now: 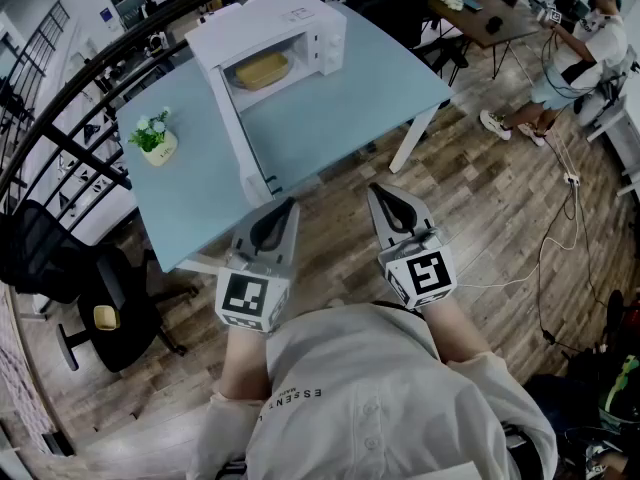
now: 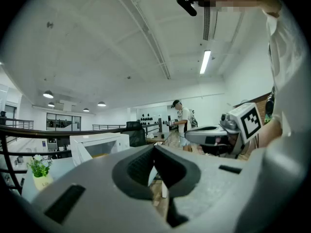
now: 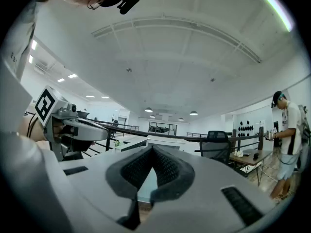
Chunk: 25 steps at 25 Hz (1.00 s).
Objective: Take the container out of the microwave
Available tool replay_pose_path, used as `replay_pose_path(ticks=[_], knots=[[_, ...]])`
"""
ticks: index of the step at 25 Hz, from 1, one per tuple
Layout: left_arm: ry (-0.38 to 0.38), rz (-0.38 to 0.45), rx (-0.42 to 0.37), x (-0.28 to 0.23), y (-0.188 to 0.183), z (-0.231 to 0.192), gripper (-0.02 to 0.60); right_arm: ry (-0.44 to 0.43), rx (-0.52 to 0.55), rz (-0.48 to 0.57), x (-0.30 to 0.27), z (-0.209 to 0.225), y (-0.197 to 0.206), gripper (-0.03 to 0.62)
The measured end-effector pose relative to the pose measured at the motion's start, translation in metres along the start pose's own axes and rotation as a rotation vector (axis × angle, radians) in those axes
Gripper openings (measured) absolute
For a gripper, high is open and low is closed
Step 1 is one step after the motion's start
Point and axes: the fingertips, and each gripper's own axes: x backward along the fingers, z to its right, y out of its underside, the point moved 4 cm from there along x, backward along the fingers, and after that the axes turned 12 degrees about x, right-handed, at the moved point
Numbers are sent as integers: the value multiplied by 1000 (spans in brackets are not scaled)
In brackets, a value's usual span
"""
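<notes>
A white microwave (image 1: 300,18) stands at the back of a light blue table (image 1: 330,118), its door (image 1: 243,138) swung wide open toward me. Inside it lies a pale yellow container (image 1: 262,68). Both grippers hang close to my body, short of the table's near edge and well away from the microwave. My left gripper (image 1: 290,203) is shut with nothing between its fingers, and its own view shows the tips (image 2: 154,147) meeting, with the microwave (image 2: 97,144) far ahead to the left. My right gripper (image 1: 375,190) is also shut and empty (image 3: 153,148).
A small potted plant (image 1: 155,140) sits on the table's left part. A black railing (image 1: 90,58) curves behind the table. Black chairs (image 1: 110,308) stand at the left on the wooden floor. A person (image 1: 590,38) stands at the far right near a wooden desk (image 1: 480,13); cables (image 1: 560,218) lie on the floor.
</notes>
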Motion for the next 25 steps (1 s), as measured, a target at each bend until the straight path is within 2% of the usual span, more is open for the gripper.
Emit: replay_pose_path(ticks=[20, 21, 22, 25], knots=[[13, 11, 51, -12, 3, -11, 2, 15, -33, -43, -8, 5, 10, 22], [14, 10, 52, -13, 3, -12, 2, 5, -38, -51, -10, 5, 11, 68], [15, 7, 52, -14, 3, -13, 2, -6, -43, -61, -13, 6, 13, 159], [14, 6, 54, -21, 2, -17, 2, -16, -49, -79, -21, 9, 18, 169]])
